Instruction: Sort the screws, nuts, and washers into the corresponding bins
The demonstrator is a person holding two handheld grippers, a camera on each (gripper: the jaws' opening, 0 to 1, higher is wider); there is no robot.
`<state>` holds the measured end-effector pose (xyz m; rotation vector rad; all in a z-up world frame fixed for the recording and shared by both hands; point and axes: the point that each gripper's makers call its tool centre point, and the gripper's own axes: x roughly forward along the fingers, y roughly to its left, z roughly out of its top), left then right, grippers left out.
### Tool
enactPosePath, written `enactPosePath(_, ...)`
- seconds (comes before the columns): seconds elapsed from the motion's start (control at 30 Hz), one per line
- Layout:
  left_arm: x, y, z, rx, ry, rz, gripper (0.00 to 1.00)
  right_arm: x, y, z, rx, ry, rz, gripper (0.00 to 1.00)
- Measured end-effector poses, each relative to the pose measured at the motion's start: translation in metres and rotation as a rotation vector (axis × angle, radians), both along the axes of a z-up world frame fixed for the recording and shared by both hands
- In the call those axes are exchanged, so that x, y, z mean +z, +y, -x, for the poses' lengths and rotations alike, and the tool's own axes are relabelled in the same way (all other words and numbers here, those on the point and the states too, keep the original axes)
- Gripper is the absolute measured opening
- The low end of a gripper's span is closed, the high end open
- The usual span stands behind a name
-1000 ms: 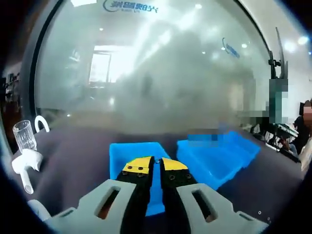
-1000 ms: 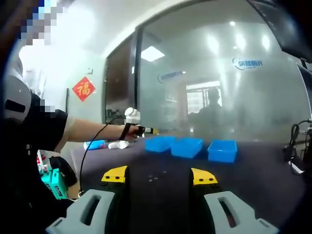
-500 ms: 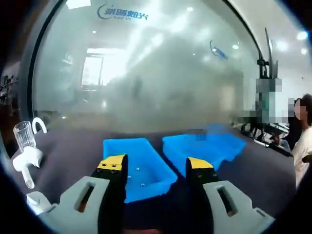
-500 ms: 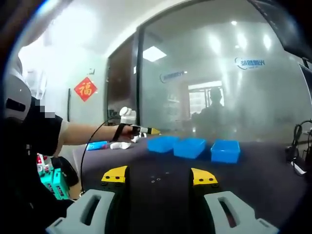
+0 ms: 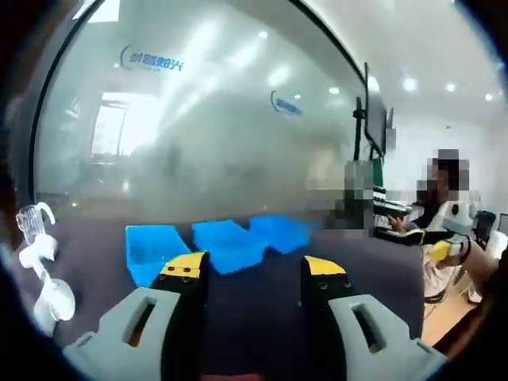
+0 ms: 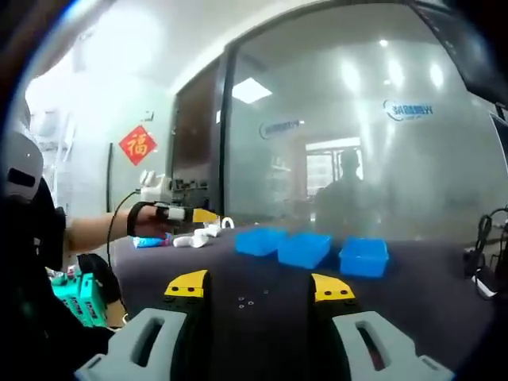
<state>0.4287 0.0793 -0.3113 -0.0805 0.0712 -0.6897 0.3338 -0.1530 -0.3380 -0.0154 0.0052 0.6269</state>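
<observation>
Three blue bins stand in a row on the dark table: one (image 6: 259, 240), one (image 6: 304, 248) and one (image 6: 363, 256). In the left gripper view the same bins (image 5: 230, 243) lie beyond my left gripper (image 5: 252, 270), which is open and holds nothing. A few small metal parts (image 6: 246, 302) lie on the table just ahead of my right gripper (image 6: 259, 287), also open with nothing in it. A hand holds the left gripper (image 6: 181, 213) in the air left of the bins. The right gripper (image 5: 441, 248) appears at the far right.
White plastic pieces (image 6: 194, 237) and a clear glass (image 5: 28, 222) sit at the table's left end, by the white pieces (image 5: 38, 266). A teal tool (image 6: 75, 292) lies lower left. A frosted glass wall (image 6: 357, 159) rises behind the table. A cable (image 6: 480, 230) hangs at the right.
The left gripper went from shut to open over the leftmost bin, then drew back away from the bins. The right gripper stayed open and hardly moved.
</observation>
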Motion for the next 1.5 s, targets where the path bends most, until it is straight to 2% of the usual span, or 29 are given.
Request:
enactPosePath(0.07, -0.003, 0.000, 0.015, -0.033, -0.009, -0.005, 0.46, 0.000, 0.001, -0.001, 0.001, -0.003, 0.000, 0.45)
enactPosePath(0.1, -0.007, 0.000, 0.024, -0.062, -0.032, -0.047, 0.46, 0.001, 0.002, -0.001, 0.004, -0.003, -0.002, 0.45)
enactPosePath(0.17, -0.015, 0.005, 0.038, -0.067, -0.044, -0.080, 0.46, 0.000, 0.004, -0.002, 0.006, -0.003, 0.001, 0.45)
enactPosePath(0.27, -0.029, 0.009, 0.060, -0.110, -0.006, -0.061, 0.46, 0.000, 0.006, -0.002, 0.012, -0.001, 0.006, 0.46)
enactPosePath(0.33, -0.038, 0.014, 0.073, -0.120, 0.001, -0.072, 0.46, 0.000, 0.008, -0.001, 0.017, -0.001, 0.011, 0.46)
enactPosePath(0.63, -0.056, 0.024, 0.108, -0.161, 0.026, -0.127, 0.46, -0.006, 0.012, -0.002, 0.030, 0.015, 0.026, 0.46)
enactPosePath(0.83, -0.062, 0.024, 0.112, -0.172, 0.040, -0.145, 0.46, -0.010, 0.018, -0.001, 0.048, 0.028, 0.046, 0.46)
enactPosePath(1.23, -0.066, 0.023, 0.110, -0.178, 0.066, -0.170, 0.46, -0.026, 0.023, 0.002, 0.111, 0.085, 0.143, 0.46)
enactPosePath(1.37, -0.067, 0.022, 0.112, -0.183, 0.069, -0.187, 0.46, -0.035, 0.021, 0.003, 0.142, 0.127, 0.204, 0.46)
enactPosePath(1.47, -0.066, 0.023, 0.113, -0.177, 0.074, -0.199, 0.46, -0.044, 0.019, 0.003, 0.171, 0.197, 0.242, 0.46)
enactPosePath(1.5, -0.067, 0.025, 0.113, -0.173, 0.076, -0.202, 0.46, -0.045, 0.017, 0.002, 0.172, 0.200, 0.268, 0.46)
